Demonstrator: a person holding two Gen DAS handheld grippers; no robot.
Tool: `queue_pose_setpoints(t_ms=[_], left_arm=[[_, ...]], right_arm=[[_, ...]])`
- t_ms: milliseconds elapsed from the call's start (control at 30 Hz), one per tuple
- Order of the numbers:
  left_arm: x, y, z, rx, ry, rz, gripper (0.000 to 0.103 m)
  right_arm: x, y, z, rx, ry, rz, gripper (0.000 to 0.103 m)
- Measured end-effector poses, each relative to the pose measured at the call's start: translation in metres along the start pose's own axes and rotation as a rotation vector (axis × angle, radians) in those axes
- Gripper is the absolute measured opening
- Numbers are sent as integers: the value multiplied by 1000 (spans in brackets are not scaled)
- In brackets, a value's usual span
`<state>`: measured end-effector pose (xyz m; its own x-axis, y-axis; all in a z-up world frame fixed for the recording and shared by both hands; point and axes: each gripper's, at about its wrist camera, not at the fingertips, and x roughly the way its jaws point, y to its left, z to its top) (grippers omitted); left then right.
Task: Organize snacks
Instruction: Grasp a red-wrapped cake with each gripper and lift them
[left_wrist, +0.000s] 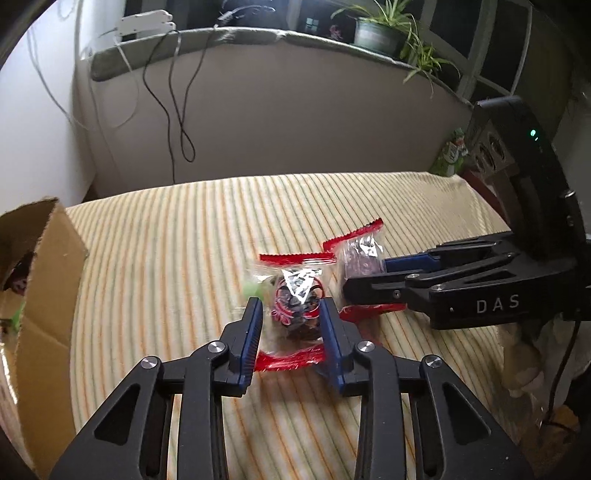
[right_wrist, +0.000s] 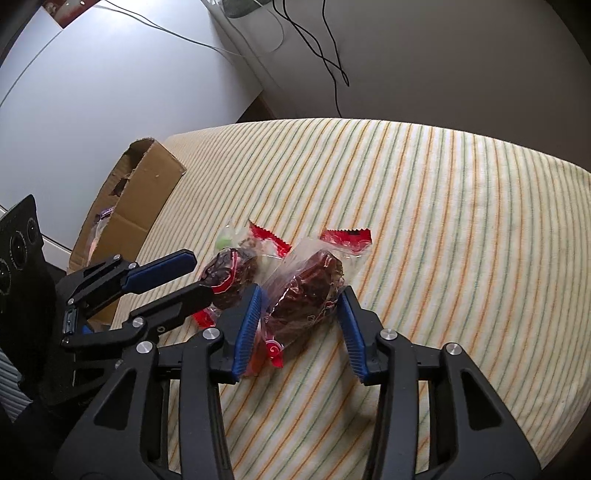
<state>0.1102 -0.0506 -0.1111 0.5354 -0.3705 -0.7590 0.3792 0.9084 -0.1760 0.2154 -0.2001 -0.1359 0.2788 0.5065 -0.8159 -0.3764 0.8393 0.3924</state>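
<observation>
Two clear snack packets with red crimped ends and dark red contents lie side by side on the striped cloth. My left gripper (left_wrist: 291, 308) is open, its blue pads on either side of the left packet (left_wrist: 295, 291); it also shows in the right wrist view (right_wrist: 199, 273). My right gripper (right_wrist: 299, 299) is open around the right packet (right_wrist: 310, 291), seen in the left wrist view too (left_wrist: 360, 258). A small green-tinted packet (right_wrist: 225, 242) lies just behind the left packet. A brown cardboard box (left_wrist: 40, 266) stands at the left with snacks inside.
The striped yellow cloth (right_wrist: 443, 221) covers the table. A grey wall with hanging black cables (left_wrist: 177, 92) stands behind. A potted plant (left_wrist: 384, 33) sits on the ledge. A green bag (left_wrist: 452, 151) is at the far right edge.
</observation>
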Motion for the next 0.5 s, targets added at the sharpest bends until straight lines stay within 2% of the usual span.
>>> queue_pose_setpoints(t_ms=[200, 500], left_arm=[[15, -10, 8, 35, 30, 2, 34], [22, -4, 6, -9, 25, -22, 33]], right_arm=[[-1, -5, 0, 13, 12, 12, 45], [-8, -13, -5, 22, -6, 40, 42]])
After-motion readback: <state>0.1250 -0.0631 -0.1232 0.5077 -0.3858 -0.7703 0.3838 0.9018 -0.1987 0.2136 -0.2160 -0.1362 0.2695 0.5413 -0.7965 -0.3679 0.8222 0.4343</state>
